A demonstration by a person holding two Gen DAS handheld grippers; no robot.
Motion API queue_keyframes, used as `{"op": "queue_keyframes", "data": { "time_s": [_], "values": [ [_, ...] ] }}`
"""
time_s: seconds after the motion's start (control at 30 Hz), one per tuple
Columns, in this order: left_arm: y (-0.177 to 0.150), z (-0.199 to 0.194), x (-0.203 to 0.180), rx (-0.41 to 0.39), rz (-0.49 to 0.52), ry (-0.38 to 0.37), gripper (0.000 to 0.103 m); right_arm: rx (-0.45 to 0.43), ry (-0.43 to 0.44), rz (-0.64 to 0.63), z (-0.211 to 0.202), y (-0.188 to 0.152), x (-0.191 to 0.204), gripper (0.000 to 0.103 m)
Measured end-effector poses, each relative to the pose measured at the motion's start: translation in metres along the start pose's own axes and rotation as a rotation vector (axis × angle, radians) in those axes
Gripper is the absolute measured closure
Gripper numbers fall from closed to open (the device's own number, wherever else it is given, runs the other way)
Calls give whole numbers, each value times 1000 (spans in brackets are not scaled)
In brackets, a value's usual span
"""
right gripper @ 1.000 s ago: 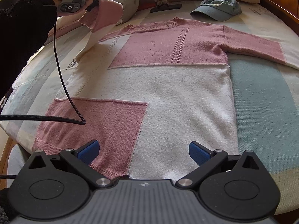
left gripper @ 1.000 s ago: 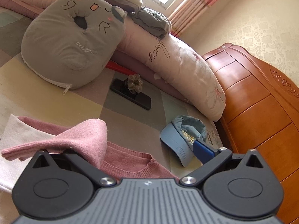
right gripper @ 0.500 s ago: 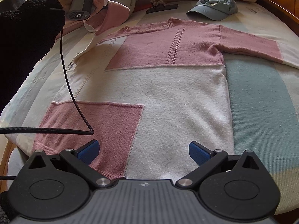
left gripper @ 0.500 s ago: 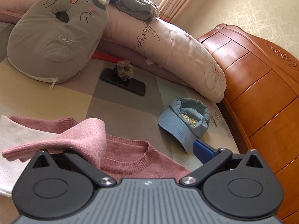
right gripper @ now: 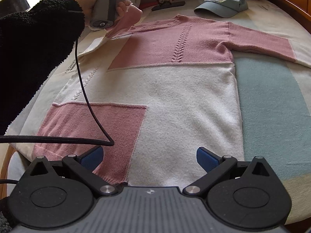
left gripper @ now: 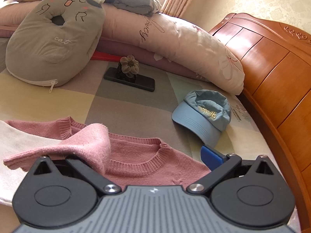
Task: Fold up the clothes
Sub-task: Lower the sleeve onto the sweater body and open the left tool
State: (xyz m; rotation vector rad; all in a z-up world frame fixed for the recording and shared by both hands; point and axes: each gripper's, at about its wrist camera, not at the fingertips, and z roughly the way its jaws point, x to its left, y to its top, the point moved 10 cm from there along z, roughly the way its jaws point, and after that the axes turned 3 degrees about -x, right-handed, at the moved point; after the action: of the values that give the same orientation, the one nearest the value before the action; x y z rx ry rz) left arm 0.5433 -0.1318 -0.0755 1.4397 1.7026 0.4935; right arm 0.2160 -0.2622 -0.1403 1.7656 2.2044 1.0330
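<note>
A pink and cream knit sweater point(right gripper: 175, 89) lies flat on the bed, neckline point(left gripper: 136, 151) toward the pillows. Its left sleeve point(left gripper: 85, 143) is lifted and draped over the left finger of my left gripper point(left gripper: 153, 155), hiding that finger. The blue right fingertip point(left gripper: 210, 156) stands far out, so the jaws look wide apart. In the right wrist view a hand point(right gripper: 105, 5) holds that gripper above the sweater's left shoulder. My right gripper point(right gripper: 149, 158) hovers open over the hem with nothing between its fingers. The right sleeve point(right gripper: 262, 40) stretches out flat.
A blue cap point(left gripper: 204, 116) lies beyond the neckline, with a phone and flower clip point(left gripper: 130, 77) farther back. A grey cat cushion point(left gripper: 54, 38) and long pillow point(left gripper: 175, 40) line the far side. A wooden bed frame point(left gripper: 272, 68) rises at right. A black cable point(right gripper: 83, 89) hangs across the sweater.
My left gripper has carried the lifted sleeve right, over the sweater's neckline; collar and cap now show more fully. My right gripper has stayed open over the hem.
</note>
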Motion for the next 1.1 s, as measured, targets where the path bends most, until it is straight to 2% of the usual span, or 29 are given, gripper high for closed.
{"op": "queue_keyframes", "data": {
  "time_s": [0.13, 0.27, 0.53, 0.67, 1.1],
  "values": [
    [-13, 6, -7, -52, 55, 39, 1, 16, -18, -15, 0, -2, -2, 0],
    [-24, 14, -12, -60, 104, 55, 1, 24, -31, -12, 0, -3, -5, 0],
    [-47, 30, -9, 5, 152, 58, 1, 39, -30, -13, 5, -5, -3, 0],
    [-65, 35, -6, 76, 159, 17, 1, 40, -31, -5, 4, -6, -4, 0],
    [-77, -3, 28, 72, -110, -232, 1, 13, -25, 45, 0, -4, -13, 0]
  ]
}}
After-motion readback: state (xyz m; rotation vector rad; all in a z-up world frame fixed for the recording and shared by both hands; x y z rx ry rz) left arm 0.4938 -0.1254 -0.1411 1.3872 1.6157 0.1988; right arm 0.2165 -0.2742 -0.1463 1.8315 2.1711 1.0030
